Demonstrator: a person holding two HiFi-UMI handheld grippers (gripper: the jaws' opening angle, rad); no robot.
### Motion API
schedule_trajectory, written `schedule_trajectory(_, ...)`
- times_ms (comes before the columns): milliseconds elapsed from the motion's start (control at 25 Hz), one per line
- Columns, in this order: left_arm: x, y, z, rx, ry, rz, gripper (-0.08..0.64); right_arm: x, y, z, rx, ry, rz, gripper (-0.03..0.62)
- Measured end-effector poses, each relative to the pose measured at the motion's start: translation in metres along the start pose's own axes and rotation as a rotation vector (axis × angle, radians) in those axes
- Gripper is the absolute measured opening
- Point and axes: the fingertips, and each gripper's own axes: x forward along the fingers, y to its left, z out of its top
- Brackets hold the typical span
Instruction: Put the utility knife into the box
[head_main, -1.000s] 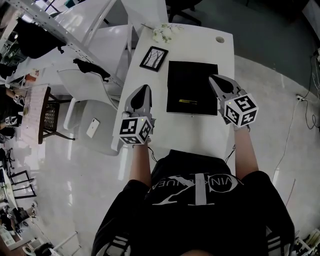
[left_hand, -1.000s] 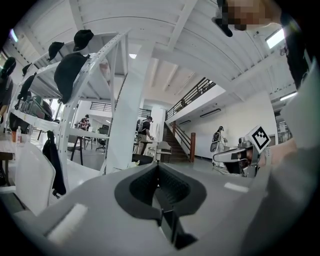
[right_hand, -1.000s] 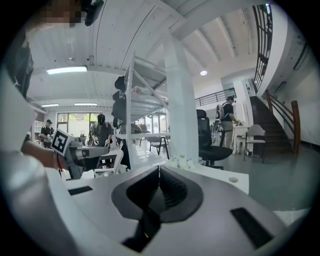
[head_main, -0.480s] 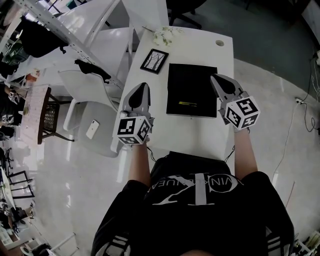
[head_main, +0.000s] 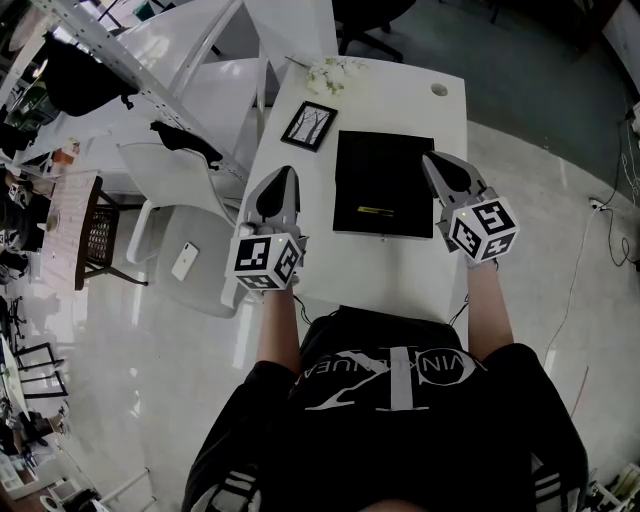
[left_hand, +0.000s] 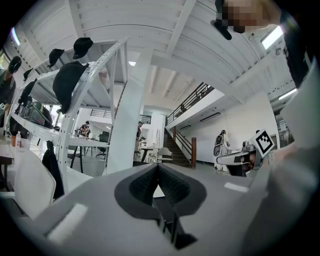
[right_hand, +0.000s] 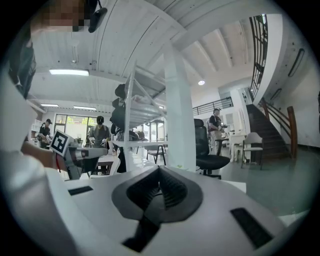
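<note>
In the head view a black box (head_main: 385, 170) lies open on the white table (head_main: 350, 265), and a yellow and black utility knife (head_main: 375, 211) rests inside it near its front edge. My left gripper (head_main: 283, 174) hovers left of the box, jaws shut and empty. My right gripper (head_main: 432, 160) hovers at the box's right edge, also shut and empty. Both gripper views point up and outward at the room, showing the left gripper (left_hand: 158, 166) and right gripper (right_hand: 159, 170) with jaws pressed together, not the box or knife.
A framed picture (head_main: 308, 119) lies left of the box, white flowers (head_main: 333, 70) at the table's far edge, a cable hole (head_main: 440, 89) at the far right. White chairs (head_main: 175, 215) stand left of the table, one holding a phone (head_main: 186, 256).
Both grippers have barely shifted; the view has drifted slightly. The knife stays in the box.
</note>
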Motion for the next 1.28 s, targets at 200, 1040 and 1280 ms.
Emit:
schedule_trajectory(200,-0.0006,0.0016,0.001,0.001,0.001,0.001,0.011,0.0011,-0.0001,0.0007,0.01,-0.003,0.0,0.015)
schedule_trajectory(1040,0.0041,0.0033,-0.0005,-0.001,0.007,0.004,0.011,0.0046,-0.0041,-0.0059,0.019,0.003,0.004,0.015)
schedule_trajectory(1280,0.0035,0.0024,-0.0013,-0.001,0.004,0.003,0.011,0.0037,-0.0045,-0.0076,0.02,0.001,0.004,0.015)
